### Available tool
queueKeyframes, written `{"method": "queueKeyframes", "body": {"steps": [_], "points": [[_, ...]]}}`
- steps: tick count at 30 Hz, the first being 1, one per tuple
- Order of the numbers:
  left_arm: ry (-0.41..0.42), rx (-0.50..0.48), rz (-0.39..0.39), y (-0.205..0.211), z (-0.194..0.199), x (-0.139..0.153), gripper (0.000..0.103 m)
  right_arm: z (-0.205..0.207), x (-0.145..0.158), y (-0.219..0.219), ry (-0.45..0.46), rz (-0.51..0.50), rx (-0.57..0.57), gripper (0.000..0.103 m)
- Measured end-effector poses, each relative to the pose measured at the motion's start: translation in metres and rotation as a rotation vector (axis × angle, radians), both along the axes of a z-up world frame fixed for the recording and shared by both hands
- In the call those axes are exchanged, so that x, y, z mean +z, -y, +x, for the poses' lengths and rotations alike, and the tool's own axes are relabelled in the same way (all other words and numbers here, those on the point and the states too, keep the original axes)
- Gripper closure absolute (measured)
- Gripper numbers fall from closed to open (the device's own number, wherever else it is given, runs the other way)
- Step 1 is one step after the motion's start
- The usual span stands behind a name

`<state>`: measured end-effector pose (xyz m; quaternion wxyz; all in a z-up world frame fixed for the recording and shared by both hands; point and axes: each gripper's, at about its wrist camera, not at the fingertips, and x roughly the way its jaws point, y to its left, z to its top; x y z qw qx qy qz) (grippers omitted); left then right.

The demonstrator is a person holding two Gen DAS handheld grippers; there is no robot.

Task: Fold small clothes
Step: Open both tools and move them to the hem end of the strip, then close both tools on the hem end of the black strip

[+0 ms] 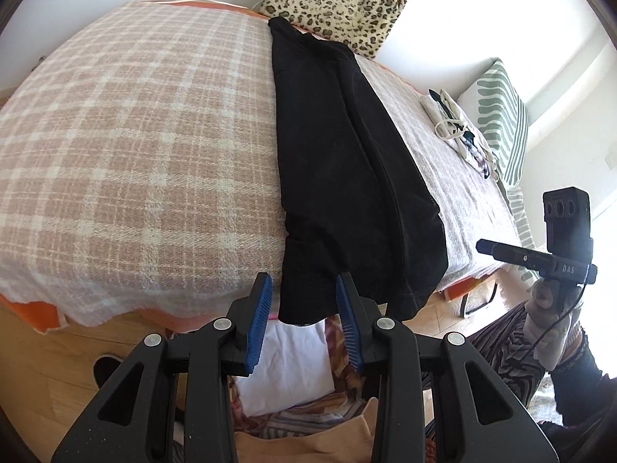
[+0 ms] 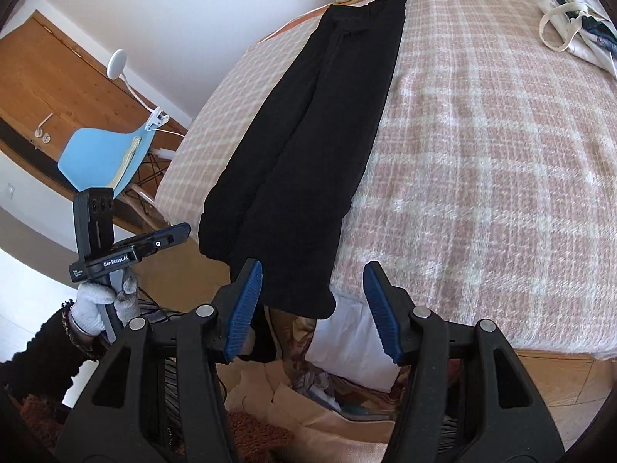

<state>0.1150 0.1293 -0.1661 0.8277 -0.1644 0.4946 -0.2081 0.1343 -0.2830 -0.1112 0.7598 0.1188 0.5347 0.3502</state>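
- Two grippers hover at the near edge of a bed, both tilted down toward a long black garment.
- The black garment lies folded lengthwise on the pink plaid blanket, its lower end hanging over the near edge.
- The left gripper has its jaws narrowly apart; the garment's hem shows between the blue pads, untouched as far as I can tell.
- The right gripper stands wider, empty, pads either side of the hanging hem.
- A pile of clothes lies on the floor below.
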Motion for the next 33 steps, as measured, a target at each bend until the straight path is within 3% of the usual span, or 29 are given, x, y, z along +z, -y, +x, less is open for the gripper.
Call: {"method": "queueKeyframes", "body": {"steps": [4, 13, 21, 25, 27, 30, 32, 33], "points": [[-0.013, 0.008, -0.022, -0.003, 0.0, -0.001, 0.07, -0.015, -0.017, -0.006, -0.044, -0.008, 0.013, 0.045], [-0.049, -0.011, -0.057, 0.006, 0.01, -0.008, 0.07, -0.006, -0.052, -0.017, -0.076, -0.01, 0.007, 0.045], [-0.067, -0.036, -0.069, 0.015, 0.014, -0.011, 0.07, -0.003, -0.06, -0.028, -0.079, 0.004, 0.032, 0.045], [-0.05, -0.048, -0.061, 0.015, 0.012, -0.009, 0.076, -0.001, -0.06, -0.03, -0.084, 0.014, 0.031, 0.045], [-0.03, -0.052, -0.058, 0.015, 0.01, -0.006, 0.09, 0.0, -0.06, -0.032, -0.091, 0.025, 0.038, 0.052], [-0.01, -0.06, -0.063, 0.013, 0.007, -0.002, 0.09, 0.0, -0.06, -0.042, -0.096, 0.036, 0.07, 0.067], [-0.011, -0.056, -0.051, 0.01, 0.006, -0.001, 0.086, -0.002, -0.059, -0.045, -0.092, 0.043, 0.085, 0.067], [-0.023, -0.049, -0.053, 0.008, 0.007, -0.002, 0.076, -0.002, -0.058, -0.045, -0.09, 0.047, 0.09, 0.067]]}}
